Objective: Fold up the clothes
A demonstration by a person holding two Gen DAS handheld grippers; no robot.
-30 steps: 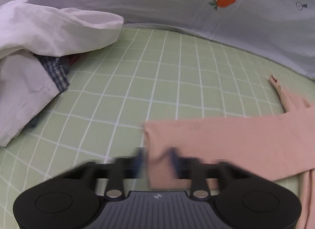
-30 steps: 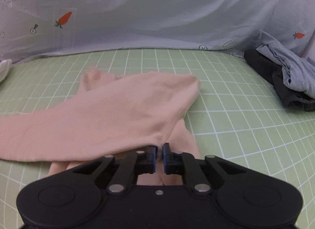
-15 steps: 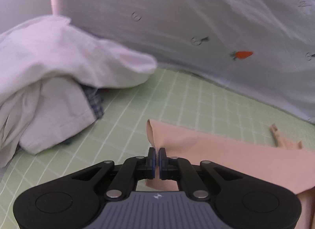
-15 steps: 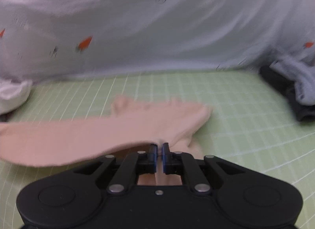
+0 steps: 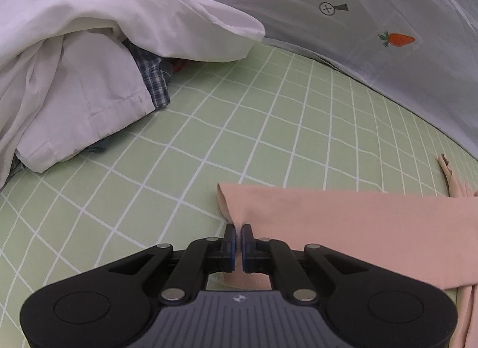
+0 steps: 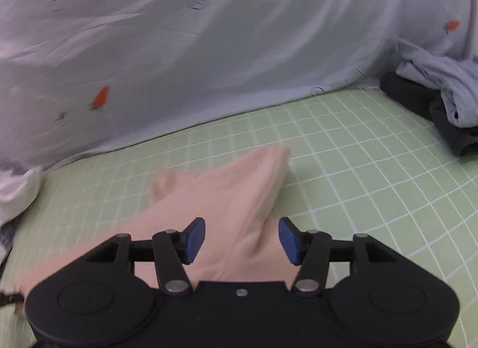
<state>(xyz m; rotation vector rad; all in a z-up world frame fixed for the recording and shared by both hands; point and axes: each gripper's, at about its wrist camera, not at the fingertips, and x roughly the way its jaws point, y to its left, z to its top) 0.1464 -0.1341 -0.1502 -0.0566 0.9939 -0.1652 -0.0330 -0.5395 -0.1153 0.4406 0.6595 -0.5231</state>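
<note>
A peach garment (image 5: pixel 343 222) lies stretched across the green checked sheet (image 5: pixel 269 126). My left gripper (image 5: pixel 238 236) is shut on its near left edge, close to the folded corner. In the right wrist view the same peach garment (image 6: pixel 227 198) lies in a soft fold. My right gripper (image 6: pixel 242 239) is over it with its jaws opening. The cloth sits between the blue pads (image 6: pixel 195 239) without being pressed.
A heap of white and plaid clothes (image 5: pixel 74 58) fills the left of the sheet. A pale carrot-print cloth (image 5: pixel 358 13) rises along the back. Dark and light-blue clothes (image 6: pixel 442 102) lie at the far right. Bare sheet lies between the heaps.
My right gripper has let go of the peach garment and its jaws have spread apart. The left gripper stays shut on the cloth edge and has shifted sideways with it.
</note>
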